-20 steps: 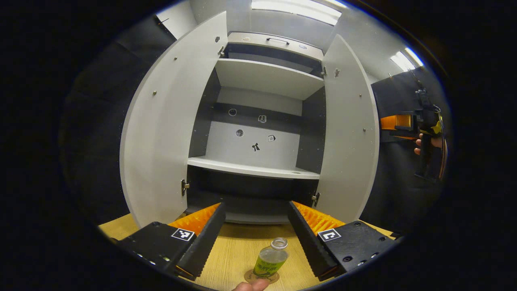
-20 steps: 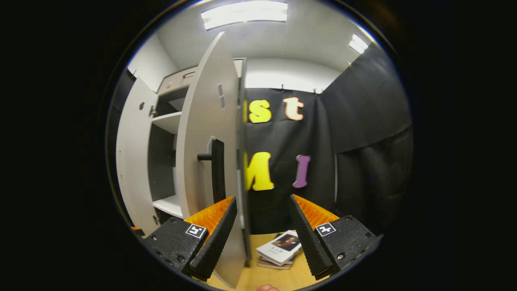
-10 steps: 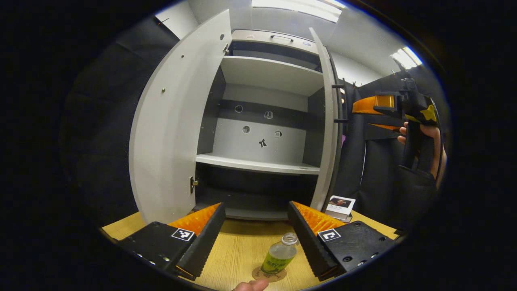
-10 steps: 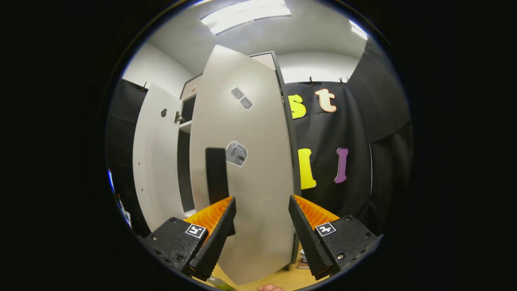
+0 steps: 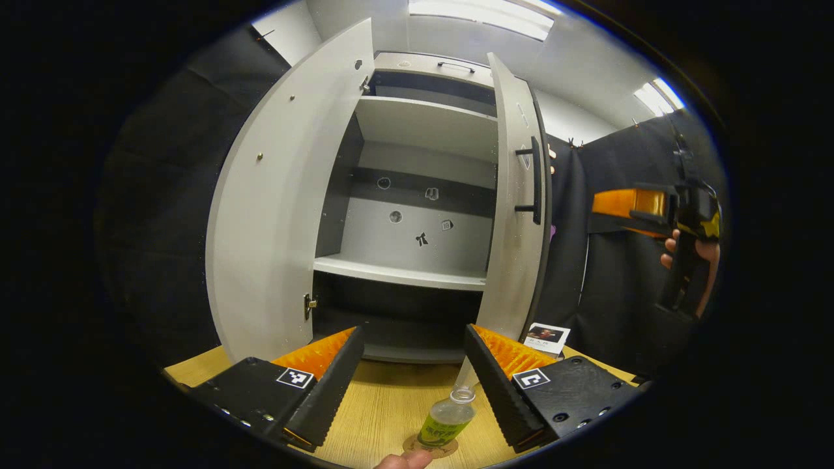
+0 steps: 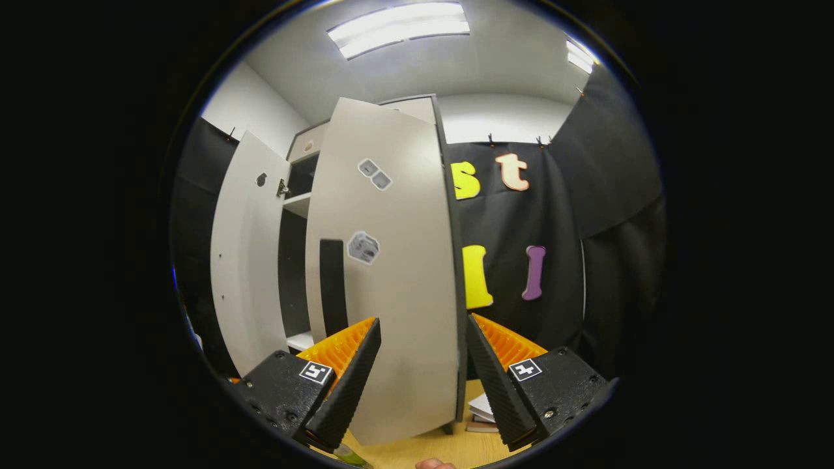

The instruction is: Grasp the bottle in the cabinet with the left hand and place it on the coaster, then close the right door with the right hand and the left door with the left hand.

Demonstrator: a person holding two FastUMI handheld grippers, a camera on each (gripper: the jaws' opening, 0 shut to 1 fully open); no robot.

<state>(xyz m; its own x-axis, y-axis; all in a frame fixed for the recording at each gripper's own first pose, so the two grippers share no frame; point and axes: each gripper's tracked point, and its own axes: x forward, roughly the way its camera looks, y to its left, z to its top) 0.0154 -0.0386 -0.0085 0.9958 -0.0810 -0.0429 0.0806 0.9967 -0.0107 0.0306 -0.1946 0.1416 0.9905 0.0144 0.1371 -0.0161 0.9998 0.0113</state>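
Right door [image 6: 391,286] half-shut, centre frame; light, stiff panel, best pushed near handle [image 6: 332,286]. Right gripper [image 6: 417,365] spread, empty; left gripper [image 5: 410,378] likewise.

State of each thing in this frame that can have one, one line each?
bottle: upright on the coaster, uncapped
right door: partly swung shut
left door: wide open
left gripper: fingers open, holding nothing
right gripper: fingers open, facing the right door's front
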